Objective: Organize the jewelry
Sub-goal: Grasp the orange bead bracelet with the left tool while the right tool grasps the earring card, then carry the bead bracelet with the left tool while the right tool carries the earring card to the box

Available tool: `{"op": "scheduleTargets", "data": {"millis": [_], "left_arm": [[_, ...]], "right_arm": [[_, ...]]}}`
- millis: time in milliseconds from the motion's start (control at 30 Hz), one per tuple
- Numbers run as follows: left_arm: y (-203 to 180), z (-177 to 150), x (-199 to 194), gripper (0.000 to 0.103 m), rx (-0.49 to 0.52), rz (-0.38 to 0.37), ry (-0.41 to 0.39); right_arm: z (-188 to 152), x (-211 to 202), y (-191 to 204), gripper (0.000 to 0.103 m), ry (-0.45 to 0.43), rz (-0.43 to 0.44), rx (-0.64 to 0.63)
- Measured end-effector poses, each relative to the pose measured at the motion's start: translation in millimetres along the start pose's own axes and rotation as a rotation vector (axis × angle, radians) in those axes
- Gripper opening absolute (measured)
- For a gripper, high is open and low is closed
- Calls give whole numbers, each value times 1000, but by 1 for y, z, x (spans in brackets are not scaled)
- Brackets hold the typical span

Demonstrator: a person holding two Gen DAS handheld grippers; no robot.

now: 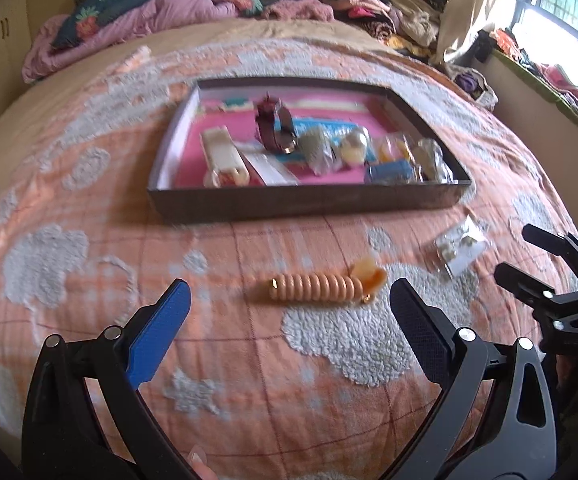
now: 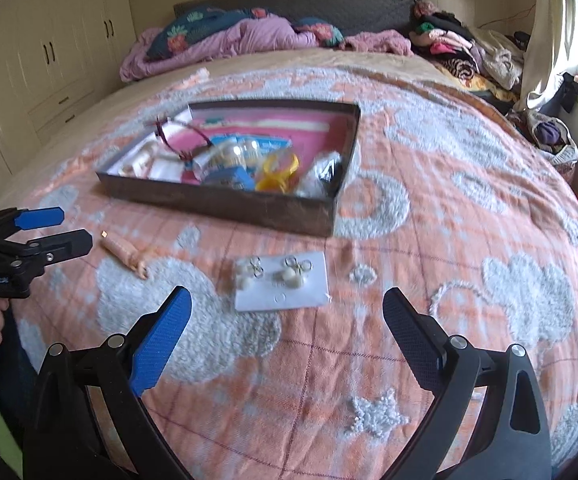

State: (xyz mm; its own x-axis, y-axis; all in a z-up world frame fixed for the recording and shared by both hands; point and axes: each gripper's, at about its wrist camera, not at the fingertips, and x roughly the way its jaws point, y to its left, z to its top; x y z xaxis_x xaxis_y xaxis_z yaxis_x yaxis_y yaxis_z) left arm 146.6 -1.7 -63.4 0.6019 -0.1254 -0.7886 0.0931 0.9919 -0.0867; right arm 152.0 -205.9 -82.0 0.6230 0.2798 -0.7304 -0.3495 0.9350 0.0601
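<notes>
A dark shallow box (image 1: 301, 200) (image 2: 225, 200) with a pink lining lies on the bed and holds several jewelry pieces and packets. A peach coiled bracelet (image 1: 317, 286) (image 2: 127, 256) lies on the blanket in front of the box. My left gripper (image 1: 289, 300) (image 2: 61, 228) is open and empty, just short of the bracelet. A white card of earrings (image 2: 285, 280) (image 1: 459, 246) lies to the right of the bracelet. My right gripper (image 2: 287, 308) (image 1: 529, 252) is open and empty, just short of the card.
The orange and white blanket (image 2: 429, 240) covers the bed. Crumpled purple bedding (image 2: 225, 40) and piled clothes (image 2: 461, 52) lie at the headboard. White cupboards (image 2: 49, 48) stand at the left, a window (image 1: 569, 12) at the right.
</notes>
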Motion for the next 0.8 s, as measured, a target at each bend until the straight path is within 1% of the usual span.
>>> {"op": "scheduleTargets", "data": {"millis": [100,300,400,467,533,567,633,767,800], "left_arm": [[-2,-3,10,93,-5,-34,31],[-4,-6,26,93,-9,-62,68],[-4,-5,37,93,-21,-72,86],[-4,-3,43,93,-31,-66,93],[-5,-2,48,93,-34,-61,98],[-6,-1,50,93,-30,-52,96],[-8,0,54,93,-22,-35,94],[-13,-2,55,92,8,3,83],[-13,-2,55,83,15,14,79]], "right_arm": [[-2,17,0,96,25,-3,-10],[-1,50,1,97,79,-24,-24],[0,57,5,97,69,-46,-57],[0,59,5,90,67,-53,-67],[0,57,4,71,59,-57,-72],[1,55,2,67,55,-58,-70],[4,49,-4,64,51,-42,-41],[6,31,-12,64,16,-26,5],[7,26,-13,64,10,-19,11]]}}
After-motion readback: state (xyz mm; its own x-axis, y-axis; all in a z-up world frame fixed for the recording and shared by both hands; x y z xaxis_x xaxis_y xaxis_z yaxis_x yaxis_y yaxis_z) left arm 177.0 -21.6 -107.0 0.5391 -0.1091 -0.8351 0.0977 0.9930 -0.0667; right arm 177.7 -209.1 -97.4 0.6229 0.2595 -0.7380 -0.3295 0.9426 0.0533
